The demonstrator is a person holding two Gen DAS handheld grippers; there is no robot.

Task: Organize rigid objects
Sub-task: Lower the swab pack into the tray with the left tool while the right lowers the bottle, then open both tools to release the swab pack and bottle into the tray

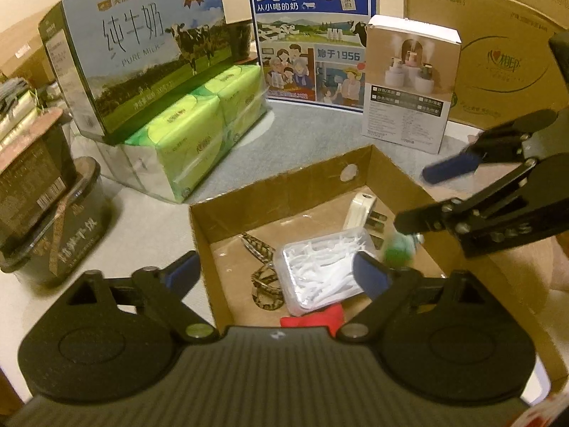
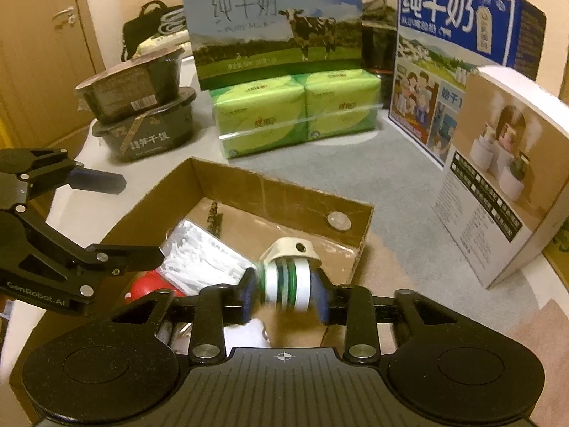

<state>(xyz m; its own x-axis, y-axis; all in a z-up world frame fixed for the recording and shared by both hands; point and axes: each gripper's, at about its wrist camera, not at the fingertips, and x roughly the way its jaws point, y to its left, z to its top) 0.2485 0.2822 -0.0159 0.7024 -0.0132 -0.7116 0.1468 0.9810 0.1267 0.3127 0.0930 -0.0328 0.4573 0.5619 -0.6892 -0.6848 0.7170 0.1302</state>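
Observation:
An open cardboard box (image 1: 284, 185) (image 2: 270, 185) holds a clear case of white floss picks (image 1: 320, 270) (image 2: 202, 259), patterned scissors (image 1: 261, 249), a white plug (image 1: 362, 210) (image 2: 290, 247) and a red item (image 1: 320, 316) (image 2: 149, 283). My right gripper (image 2: 284, 291) (image 1: 426, 195) hovers over the box with its jaws apart. A small green-and-white round object (image 2: 286, 283) (image 1: 400, 249) is blurred between its pads, which do not clearly press on it. My left gripper (image 1: 275, 275) (image 2: 124, 217) is wide open over the box's near-left corner and holds nothing.
Two milk cartons (image 1: 142, 53) (image 1: 313, 32), green tissue packs (image 1: 199, 124), a humidifier box (image 1: 409, 82) and a large brown carton (image 1: 498, 53) ring the box on the grey table. Stacked dark food bowls (image 2: 142, 117) stand at the left.

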